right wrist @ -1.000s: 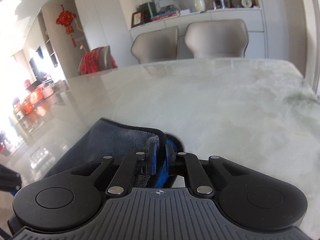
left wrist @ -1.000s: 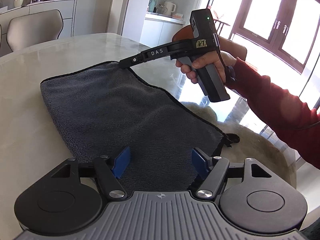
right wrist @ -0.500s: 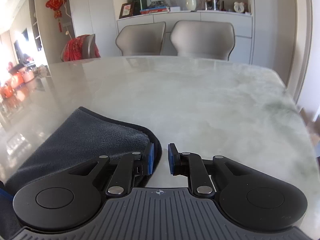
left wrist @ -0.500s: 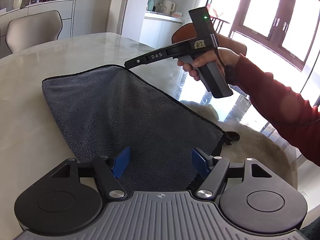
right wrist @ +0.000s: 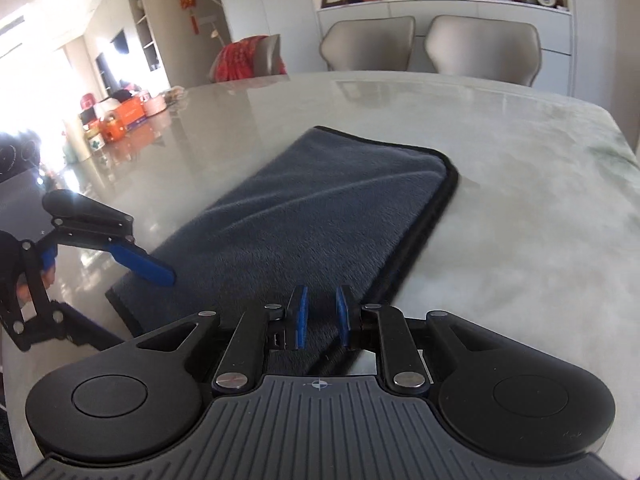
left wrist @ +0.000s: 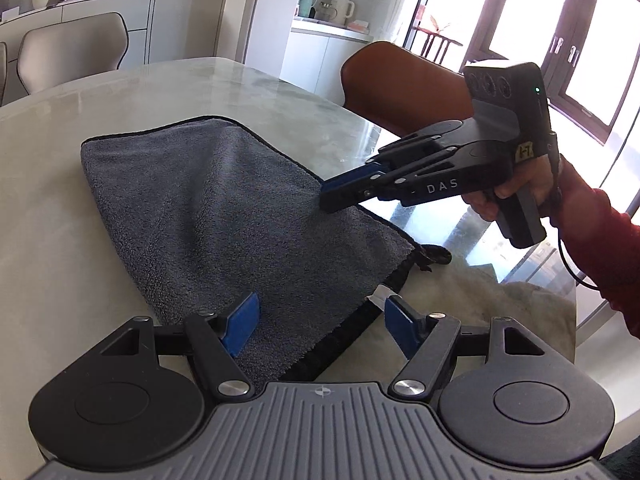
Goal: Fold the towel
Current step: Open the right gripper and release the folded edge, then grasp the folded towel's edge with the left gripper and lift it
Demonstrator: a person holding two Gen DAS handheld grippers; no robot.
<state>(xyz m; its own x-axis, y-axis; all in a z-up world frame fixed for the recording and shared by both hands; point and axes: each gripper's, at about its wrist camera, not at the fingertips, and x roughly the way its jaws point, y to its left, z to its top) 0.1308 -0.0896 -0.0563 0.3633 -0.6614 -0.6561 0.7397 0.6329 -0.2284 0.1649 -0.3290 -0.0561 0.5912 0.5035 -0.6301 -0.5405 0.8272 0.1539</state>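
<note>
A dark grey towel (left wrist: pixel 224 208) with black trim lies folded on the marble table; it also shows in the right wrist view (right wrist: pixel 320 220). My left gripper (left wrist: pixel 320 322) is open and empty, its blue pads straddling the towel's near corner. My right gripper (right wrist: pixel 322 316) is open a little and empty, hovering over the towel's near edge. In the left wrist view the right gripper (left wrist: pixel 332 196) hangs above the towel's right edge. In the right wrist view the left gripper's finger (right wrist: pixel 140 264) sits over the towel's left corner.
The marble table (right wrist: pixel 520 220) spreads wide around the towel. A brown chair (left wrist: pixel 400 84) stands at the table's far right edge and beige chairs (right wrist: pixel 480 48) on the far side. A cabinet (right wrist: pixel 440 4) with ornaments lines the wall.
My right gripper let go of the towel's far corner, opened, and pulled back toward the near side. The towel now lies flat. My left gripper stayed open in place.
</note>
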